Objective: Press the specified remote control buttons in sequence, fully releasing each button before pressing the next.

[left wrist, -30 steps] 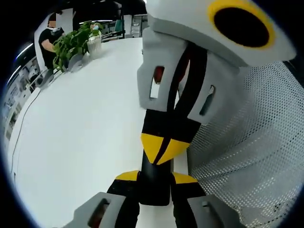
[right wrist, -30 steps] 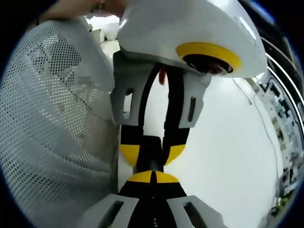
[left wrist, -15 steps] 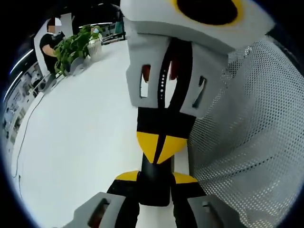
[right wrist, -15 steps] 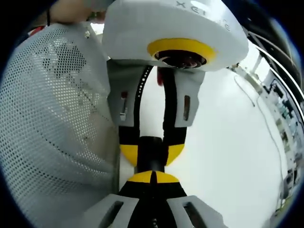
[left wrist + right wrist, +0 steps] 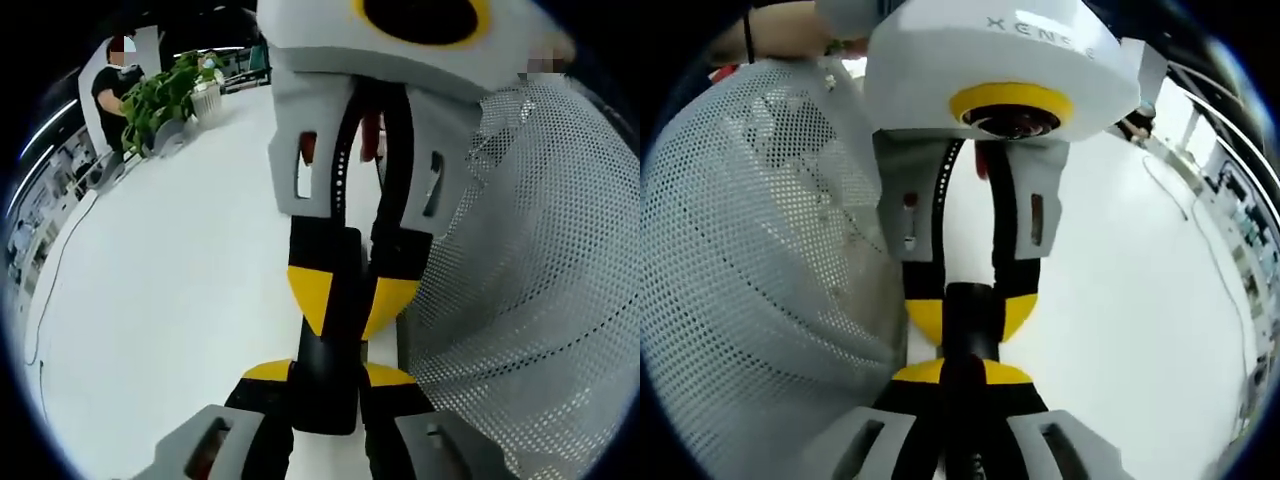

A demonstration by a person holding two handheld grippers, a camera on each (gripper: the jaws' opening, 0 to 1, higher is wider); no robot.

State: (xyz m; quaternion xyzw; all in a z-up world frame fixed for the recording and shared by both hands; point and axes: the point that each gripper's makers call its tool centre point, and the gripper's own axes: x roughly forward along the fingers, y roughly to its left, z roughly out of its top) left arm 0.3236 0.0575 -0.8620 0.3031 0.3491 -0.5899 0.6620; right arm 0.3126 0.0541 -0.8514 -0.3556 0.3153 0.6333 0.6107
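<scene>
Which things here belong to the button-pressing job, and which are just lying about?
Job: black remote; left gripper; right gripper.
Lying about: potted plants; white mesh material; white table, bearing everything.

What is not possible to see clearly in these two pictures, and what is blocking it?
- Remote control buttons: in the left gripper view it is edge-on, covered by the left gripper and the right gripper.
- Right gripper's hold: in the right gripper view, too close to tell whether the jaws press the remote control.
- White mesh: cut off by the edge, so what it is stays unclear.
- Person beside the plant: too small.
</scene>
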